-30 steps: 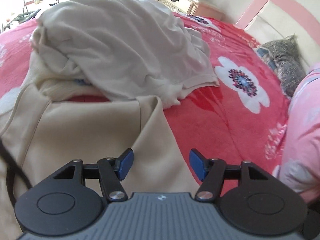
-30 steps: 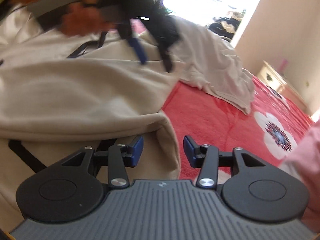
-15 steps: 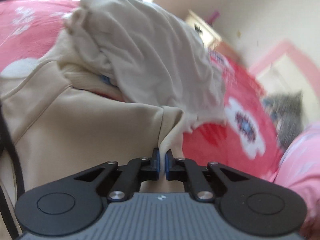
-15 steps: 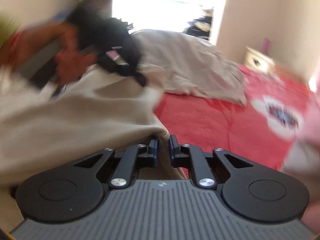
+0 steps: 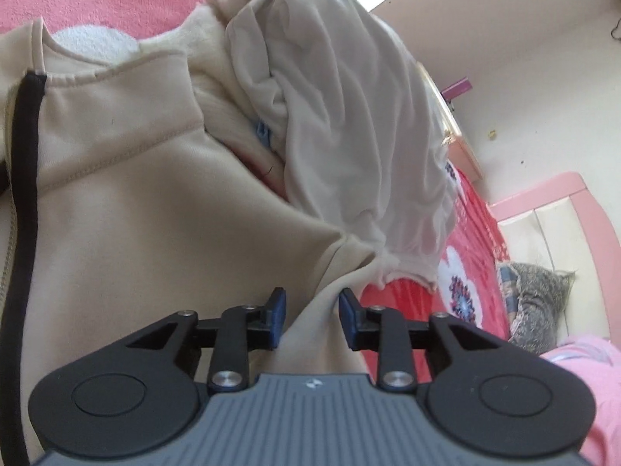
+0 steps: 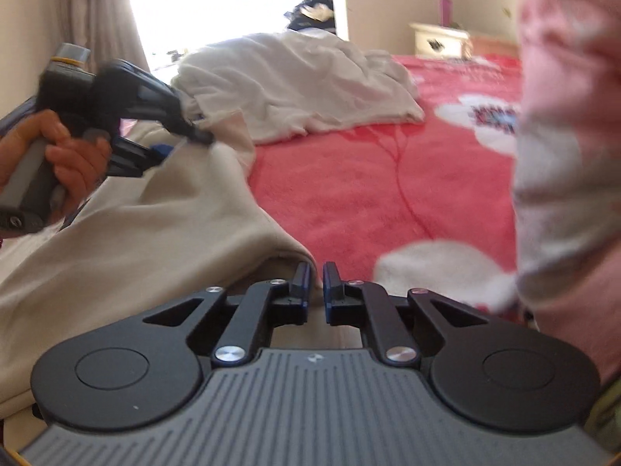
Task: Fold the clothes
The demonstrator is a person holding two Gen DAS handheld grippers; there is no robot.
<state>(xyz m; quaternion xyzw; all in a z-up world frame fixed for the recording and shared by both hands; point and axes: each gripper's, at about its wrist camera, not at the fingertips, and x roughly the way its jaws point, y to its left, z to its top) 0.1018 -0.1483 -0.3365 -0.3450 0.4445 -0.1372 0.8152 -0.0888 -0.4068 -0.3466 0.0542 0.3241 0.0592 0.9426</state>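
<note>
A beige garment (image 5: 136,233) with a black stripe (image 5: 25,194) lies spread on the red flowered blanket (image 5: 469,240). A raised fold of it runs between the pads of my left gripper (image 5: 312,320), whose jaws are opening and stand a little apart from the cloth. In the right wrist view the beige garment (image 6: 155,240) fills the lower left, and a hand (image 6: 70,163) holds the left gripper (image 6: 182,143) at its far corner. My right gripper (image 6: 316,287) is shut on the garment's near hem.
A heap of white clothes (image 5: 349,116) lies just beyond the beige garment, also seen as white clothes (image 6: 302,89). A pink quilt (image 6: 562,155) crowds the right side. A grey pillow (image 5: 539,299), a pink headboard (image 5: 543,194) and a nightstand (image 6: 438,39) stand further off.
Both grippers were open a second ago, then closed on the beige garment's edge. The left one has since parted again. Both have rolled and dropped slightly, bunching the cloth.
</note>
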